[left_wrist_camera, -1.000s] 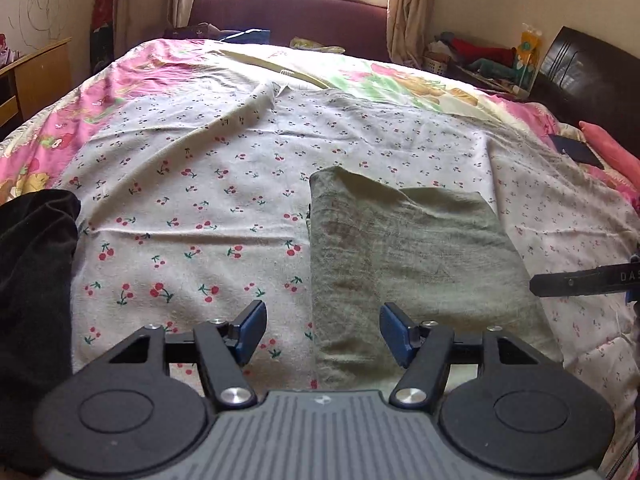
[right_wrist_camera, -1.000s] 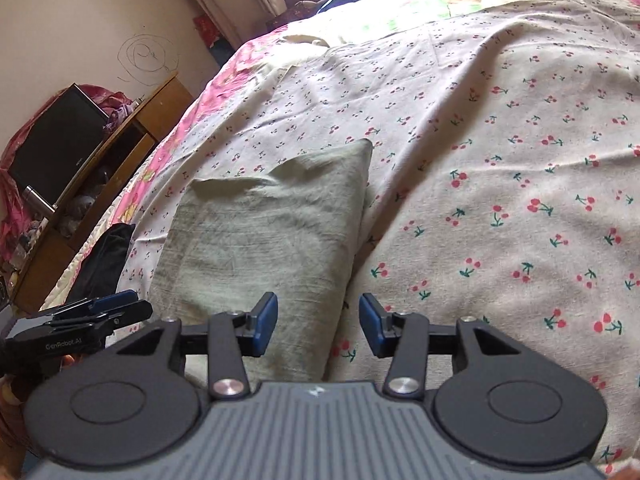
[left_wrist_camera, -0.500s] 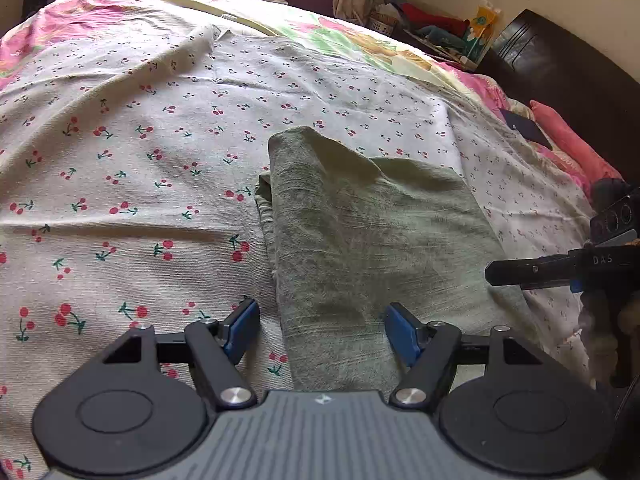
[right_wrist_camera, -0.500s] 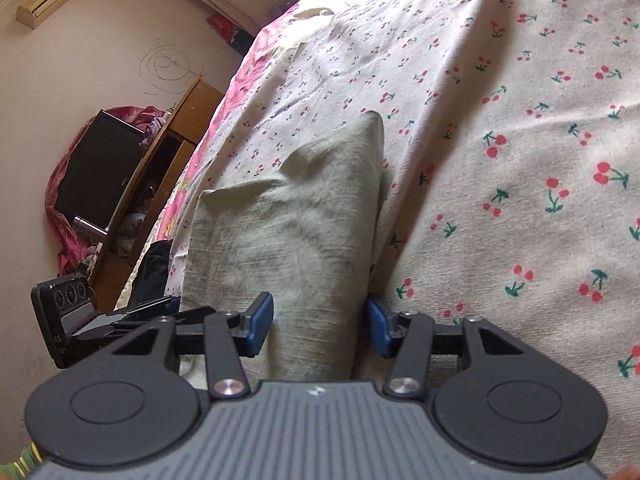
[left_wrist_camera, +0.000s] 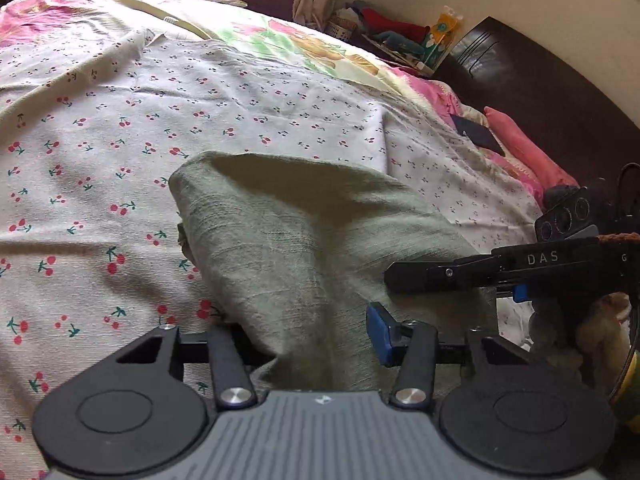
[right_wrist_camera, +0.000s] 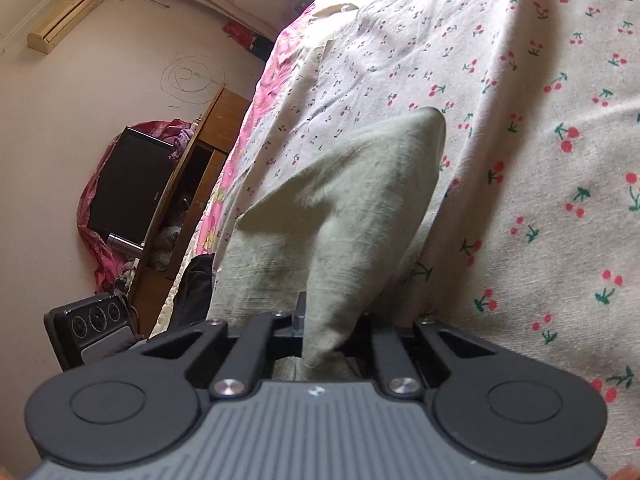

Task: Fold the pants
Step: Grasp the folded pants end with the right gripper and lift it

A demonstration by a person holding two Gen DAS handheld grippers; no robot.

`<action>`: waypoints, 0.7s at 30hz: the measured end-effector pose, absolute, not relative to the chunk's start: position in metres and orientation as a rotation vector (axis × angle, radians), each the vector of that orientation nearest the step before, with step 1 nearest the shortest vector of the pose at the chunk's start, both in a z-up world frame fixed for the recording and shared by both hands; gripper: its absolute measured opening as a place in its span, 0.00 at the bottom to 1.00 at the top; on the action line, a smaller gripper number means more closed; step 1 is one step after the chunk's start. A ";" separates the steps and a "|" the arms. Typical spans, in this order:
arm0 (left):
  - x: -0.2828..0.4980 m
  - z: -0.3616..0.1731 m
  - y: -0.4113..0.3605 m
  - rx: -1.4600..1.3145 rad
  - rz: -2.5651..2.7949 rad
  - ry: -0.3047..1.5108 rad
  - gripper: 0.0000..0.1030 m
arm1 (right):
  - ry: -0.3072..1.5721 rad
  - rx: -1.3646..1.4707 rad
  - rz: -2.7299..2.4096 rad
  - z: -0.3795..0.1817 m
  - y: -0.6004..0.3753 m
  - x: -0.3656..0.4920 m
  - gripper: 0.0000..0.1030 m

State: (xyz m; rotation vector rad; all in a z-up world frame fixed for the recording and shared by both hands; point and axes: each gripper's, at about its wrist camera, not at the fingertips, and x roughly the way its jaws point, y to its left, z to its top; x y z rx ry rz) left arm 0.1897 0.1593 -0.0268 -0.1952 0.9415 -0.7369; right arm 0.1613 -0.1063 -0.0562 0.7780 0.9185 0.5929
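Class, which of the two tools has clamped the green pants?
The right tool, jaws pinched shut on a ridge of the green pants; the left tool is wide open.

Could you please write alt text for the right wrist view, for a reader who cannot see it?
The right gripper is shut on the near edge of the folded green pants, lifting it into a ridge above the cherry-print sheet. The left gripper shows at the lower left.
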 end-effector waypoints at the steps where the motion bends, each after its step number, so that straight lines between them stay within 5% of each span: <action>1: 0.187 -0.023 0.155 -0.205 -0.757 0.937 0.52 | 0.907 0.773 0.595 -0.048 -0.112 0.157 0.09; 7: 0.176 -0.018 0.108 -0.189 -0.834 0.906 0.52 | 0.871 0.751 0.514 -0.017 -0.170 0.130 0.09; 12: 0.180 -0.047 0.073 -0.099 -0.700 0.970 0.55 | 0.950 0.649 0.249 -0.041 -0.202 0.112 0.27; 21: 0.129 0.000 0.063 0.099 -0.565 0.773 0.64 | 0.694 0.426 0.196 0.006 -0.187 0.059 0.27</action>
